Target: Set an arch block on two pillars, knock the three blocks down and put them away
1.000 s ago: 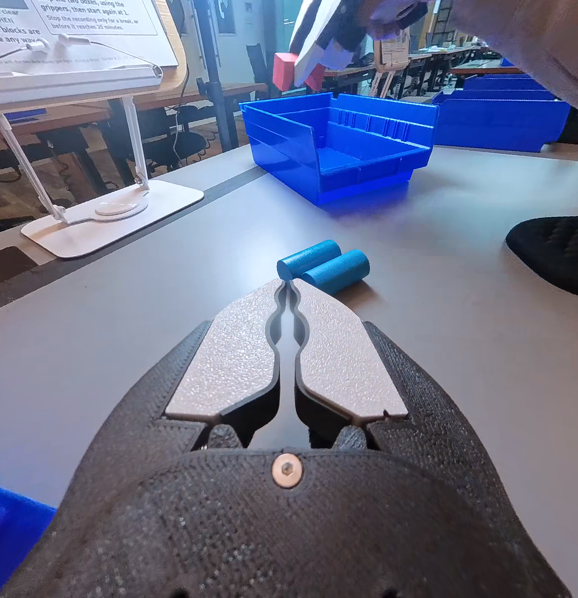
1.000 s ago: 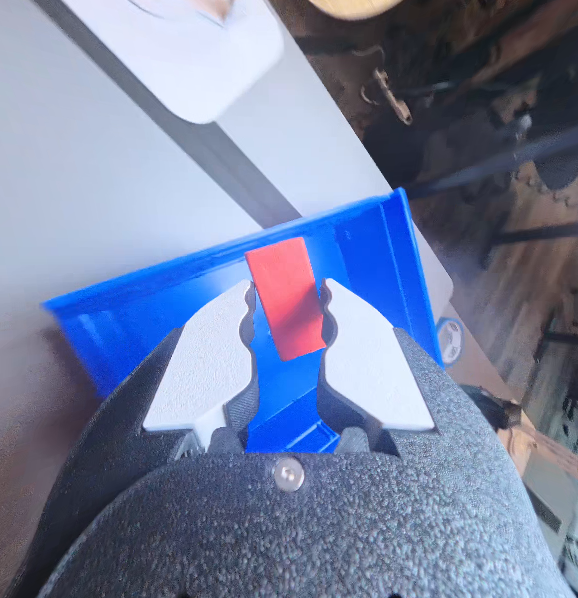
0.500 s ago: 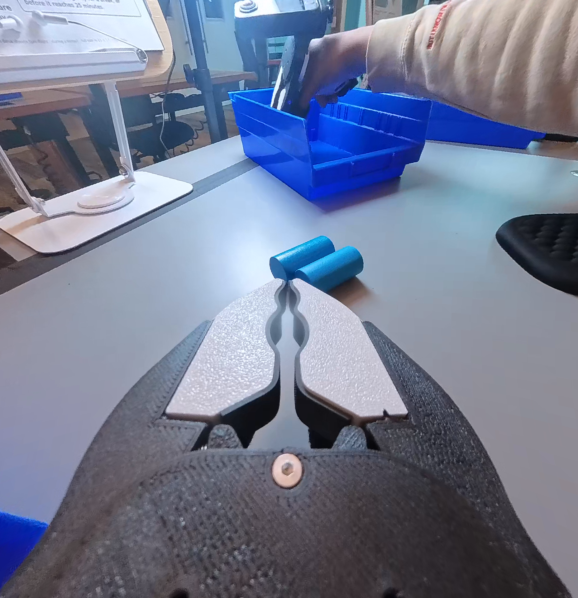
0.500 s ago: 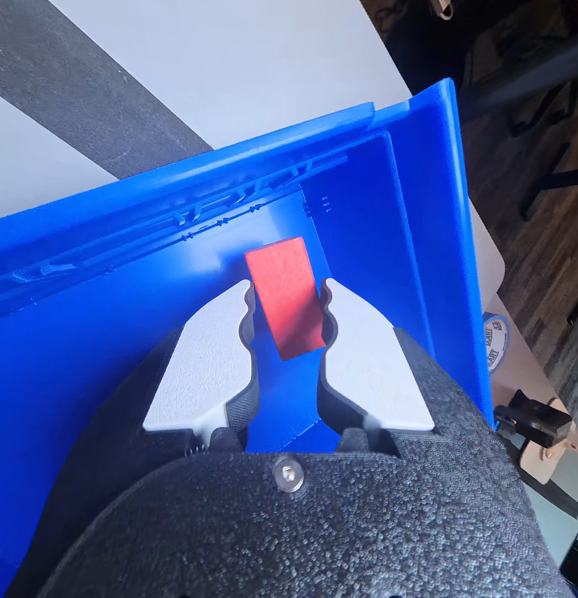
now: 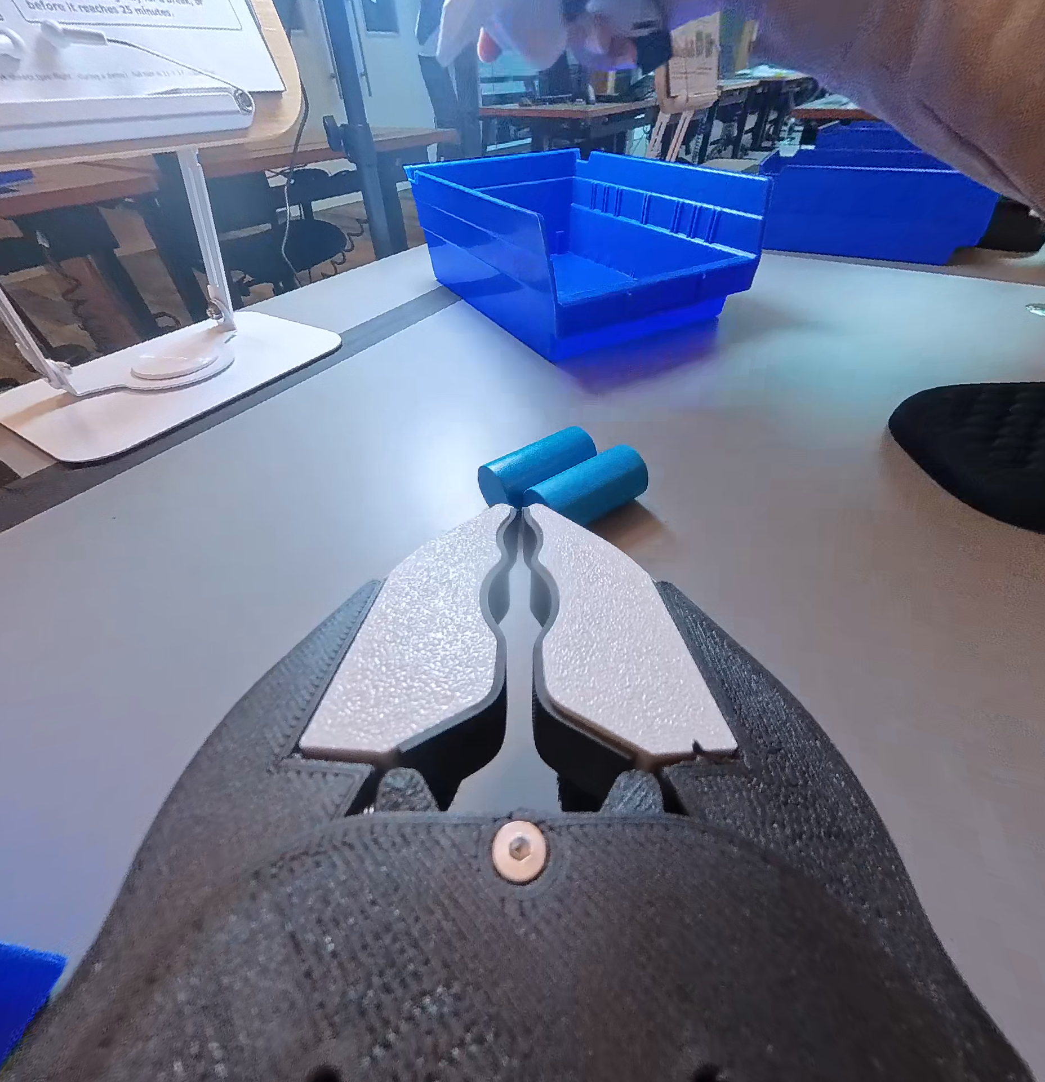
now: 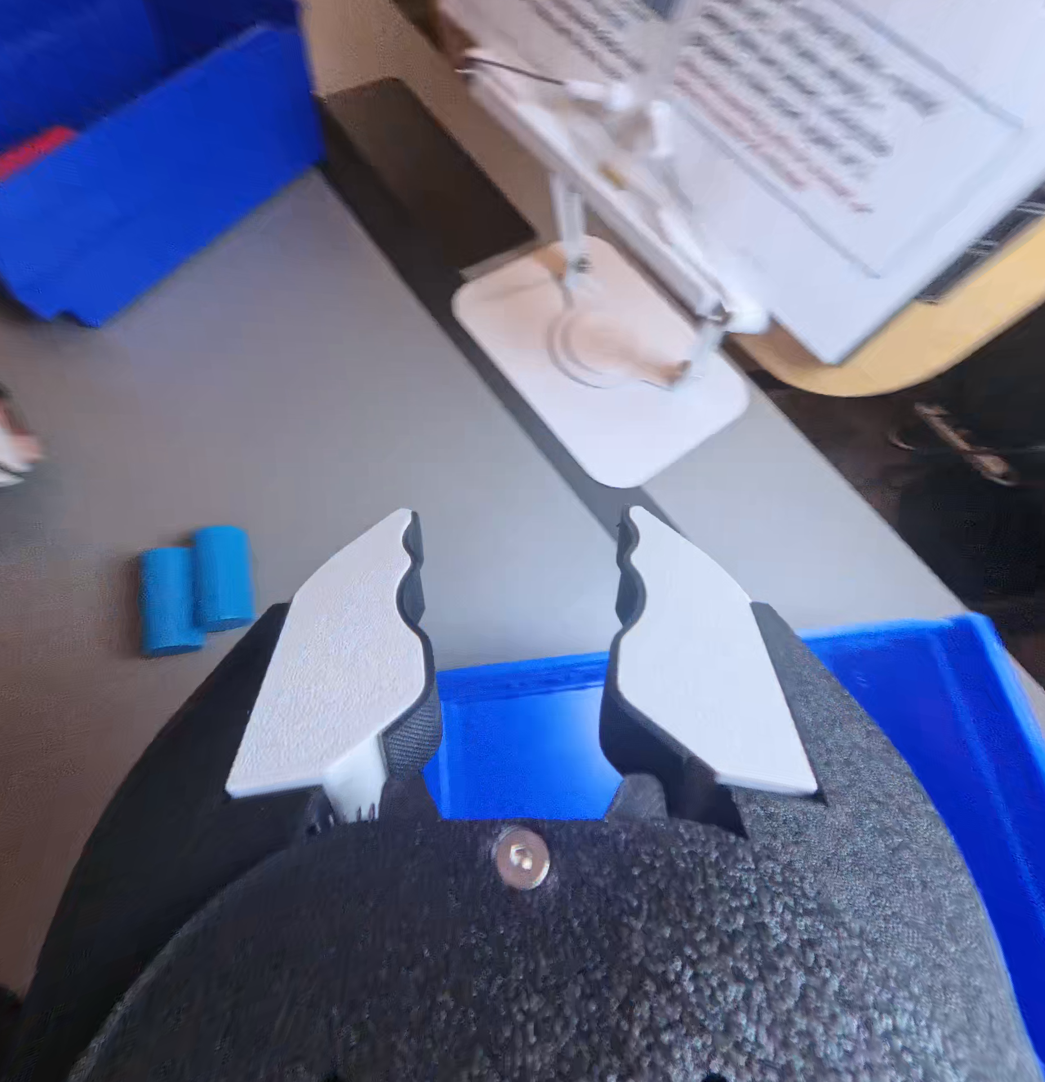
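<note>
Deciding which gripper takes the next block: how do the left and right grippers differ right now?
The left gripper is shut and empty, while the right gripper is open and empty. The left gripper sits low over the table, pointing at the two blue cylinders; the right gripper is raised above the blue bin, with the cylinders off to its left. Both have white fingers on black bodies.

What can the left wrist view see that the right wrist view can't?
Only the left wrist view shows the shut left gripper, a black mat and a sleeve. Only the right wrist view shows the open, empty right gripper. Both show two blue cylinders lying side by side, a blue bin and a white stand.
</note>
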A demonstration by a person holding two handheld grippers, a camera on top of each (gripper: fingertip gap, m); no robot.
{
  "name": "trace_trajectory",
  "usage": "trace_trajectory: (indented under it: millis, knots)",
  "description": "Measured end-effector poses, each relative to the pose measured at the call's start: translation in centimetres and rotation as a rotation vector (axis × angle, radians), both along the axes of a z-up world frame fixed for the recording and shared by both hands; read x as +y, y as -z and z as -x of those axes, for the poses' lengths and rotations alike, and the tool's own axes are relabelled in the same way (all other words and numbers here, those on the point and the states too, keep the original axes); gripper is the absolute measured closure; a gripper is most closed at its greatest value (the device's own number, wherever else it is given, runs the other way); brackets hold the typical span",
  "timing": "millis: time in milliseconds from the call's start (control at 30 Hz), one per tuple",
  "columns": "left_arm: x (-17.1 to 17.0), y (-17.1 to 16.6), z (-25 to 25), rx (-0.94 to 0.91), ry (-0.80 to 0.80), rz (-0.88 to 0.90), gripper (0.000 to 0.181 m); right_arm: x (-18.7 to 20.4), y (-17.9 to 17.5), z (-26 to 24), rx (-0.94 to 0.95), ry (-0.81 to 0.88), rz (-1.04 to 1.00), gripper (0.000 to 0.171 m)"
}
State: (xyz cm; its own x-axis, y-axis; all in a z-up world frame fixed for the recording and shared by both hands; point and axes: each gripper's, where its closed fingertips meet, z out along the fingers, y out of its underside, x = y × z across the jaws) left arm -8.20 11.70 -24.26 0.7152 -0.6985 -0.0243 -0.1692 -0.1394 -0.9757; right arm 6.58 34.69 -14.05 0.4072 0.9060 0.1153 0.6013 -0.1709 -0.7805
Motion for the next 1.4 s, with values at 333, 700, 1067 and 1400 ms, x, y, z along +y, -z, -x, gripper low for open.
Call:
trace_trajectory:
  millis: [333, 700, 1067, 1400]
  knots:
    - [0.0, -0.1, 0.1, -0.013, -0.006, 0.001, 0.18, -18.0, 15.4, 8.1, -0.321, -0.368, 0.125, 0.085]
    - [-0.2, -0.1, -0.1, -0.003, 0.0, -0.007, 0.18, -18.7, 12.8, 9.9, -0.242, -0.397, 0.113, 0.171]
    - [-0.1, 0.1, -0.4, 0.02, 0.006, -0.007, 0.18, -6.8, 10.9, 10.0, -0.182, 0.075, 0.041, 0.076]
    - [-0.5, 0.4, -0.6, 0.057, 0.031, -0.019, 0.179, -6.5, 17.9, 9.6, -0.496, 0.08, 0.357, 0.102]
